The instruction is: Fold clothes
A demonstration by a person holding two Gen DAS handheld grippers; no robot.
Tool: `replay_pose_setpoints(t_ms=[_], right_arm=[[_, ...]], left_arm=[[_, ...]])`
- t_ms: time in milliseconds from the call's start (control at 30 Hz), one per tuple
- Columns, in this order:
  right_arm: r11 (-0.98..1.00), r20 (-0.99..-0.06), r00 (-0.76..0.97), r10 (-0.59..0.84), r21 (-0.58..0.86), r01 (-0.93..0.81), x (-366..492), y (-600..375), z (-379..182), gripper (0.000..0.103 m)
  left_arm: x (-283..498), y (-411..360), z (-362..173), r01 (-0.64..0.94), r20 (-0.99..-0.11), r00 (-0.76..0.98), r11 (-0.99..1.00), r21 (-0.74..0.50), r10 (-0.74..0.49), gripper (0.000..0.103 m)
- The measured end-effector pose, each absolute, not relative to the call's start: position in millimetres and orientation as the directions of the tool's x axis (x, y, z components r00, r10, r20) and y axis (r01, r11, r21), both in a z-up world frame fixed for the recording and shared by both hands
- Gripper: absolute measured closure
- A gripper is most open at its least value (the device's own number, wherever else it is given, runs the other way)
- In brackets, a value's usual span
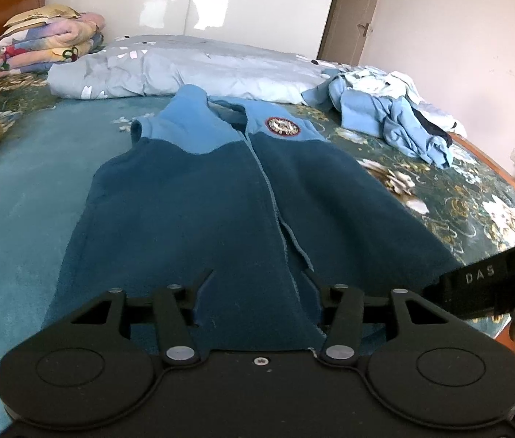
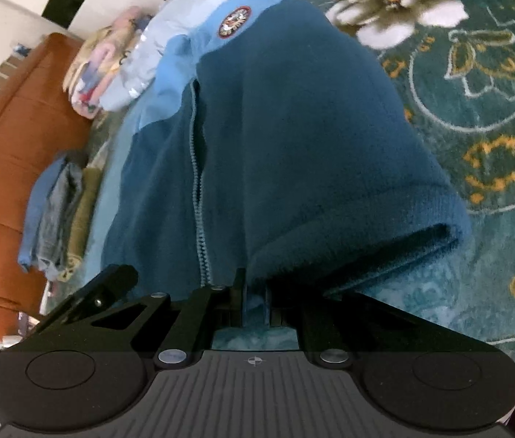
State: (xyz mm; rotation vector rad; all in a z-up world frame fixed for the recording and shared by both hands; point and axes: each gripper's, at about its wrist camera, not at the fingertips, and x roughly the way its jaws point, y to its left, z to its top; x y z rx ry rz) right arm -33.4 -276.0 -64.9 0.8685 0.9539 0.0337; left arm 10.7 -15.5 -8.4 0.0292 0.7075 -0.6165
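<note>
Right wrist: fuzzy 2-tone blue fleece jacket (image 2: 294, 127) w/ round patch (image 2: 234, 22).

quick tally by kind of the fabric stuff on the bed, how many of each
two-tone blue zip jacket: 1
pale blue duvet: 1
folded floral blanket: 1
loose heap of light blue clothes: 1
stack of folded clothes: 1
Total: 5

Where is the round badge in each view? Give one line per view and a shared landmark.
Left wrist: badge upper centre, on the jacket's light-blue chest.
Right wrist: badge top centre, tilted, at the jacket's far end.
Shared landmark: folded floral blankets.
</note>
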Motion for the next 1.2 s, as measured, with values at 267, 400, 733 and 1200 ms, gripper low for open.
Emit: replay_pose_setpoints(t_ms=[267, 400, 733, 1200], right_arm=[[0.757, -0.714, 0.574, 0.402, 0.612, 0.231, -39.1, -270.2, -19.5, 0.060], [0.794, -0.682, 0.588, 0.435, 0.599, 0.107, -48.2, -265.1, 24.4, 0.058], [0.803, -0.604, 0.754, 0.257, 0.568, 0.182, 41.8, -338.6, 48.9, 0.042], [0.680, -0.621, 0.759, 0.194, 0.643, 0.352, 206.8, -427.9, -42.4, 0.042]], left_arm=[[55.3, -3.2, 15.5, 0.498, -0.561, 0.668, 0.854, -0.152, -0.489, 0.049], [91.5, 5.0, 28.4, 0.470, -0.536, 0.713, 0.876, -0.113, -0.452, 0.045], [216.9, -15.2, 9.4, 0.412, -0.606, 0.697, 0.906, -0.101, -0.384, 0.042], [312.9, -26.6, -30.8, 0.421, -0.634, 0.540, 0.830, -0.366, -0.554, 0.051]])
